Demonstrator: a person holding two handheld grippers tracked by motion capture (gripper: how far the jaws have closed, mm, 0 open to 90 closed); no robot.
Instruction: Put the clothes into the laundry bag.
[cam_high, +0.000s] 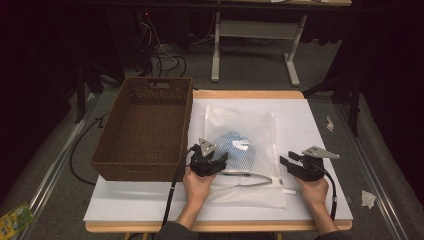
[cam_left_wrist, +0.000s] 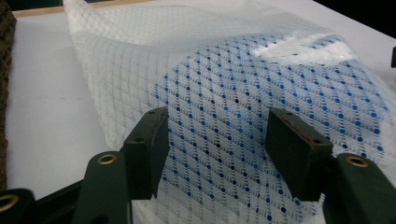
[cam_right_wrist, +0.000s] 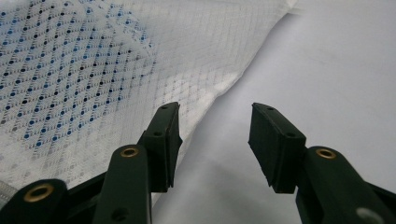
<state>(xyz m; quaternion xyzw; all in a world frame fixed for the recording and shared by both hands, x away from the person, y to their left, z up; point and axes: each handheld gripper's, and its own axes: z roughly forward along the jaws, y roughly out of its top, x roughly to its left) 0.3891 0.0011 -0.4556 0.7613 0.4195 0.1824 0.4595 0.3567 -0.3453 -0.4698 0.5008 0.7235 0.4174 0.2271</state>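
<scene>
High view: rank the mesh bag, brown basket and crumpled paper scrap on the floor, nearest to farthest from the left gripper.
From the left gripper:
1. Mesh bag, directly under the jaws.
2. Brown basket, just left of it.
3. Paper scrap, on the floor far right.

Both grippers, left gripper (cam_high: 216, 161) and right gripper (cam_high: 291, 163), have black jaws with brass-ringed screw holes, grey three-cornered top plates, trailing black cables; dark sleeves.

A brown woven basket (cam_high: 145, 131) sits on the left of a white-topped table (cam_high: 310, 125), on grey floor with scraps (cam_high: 368, 198), cables (cam_high: 167, 57), a white frame (cam_high: 255, 30) behind
</scene>
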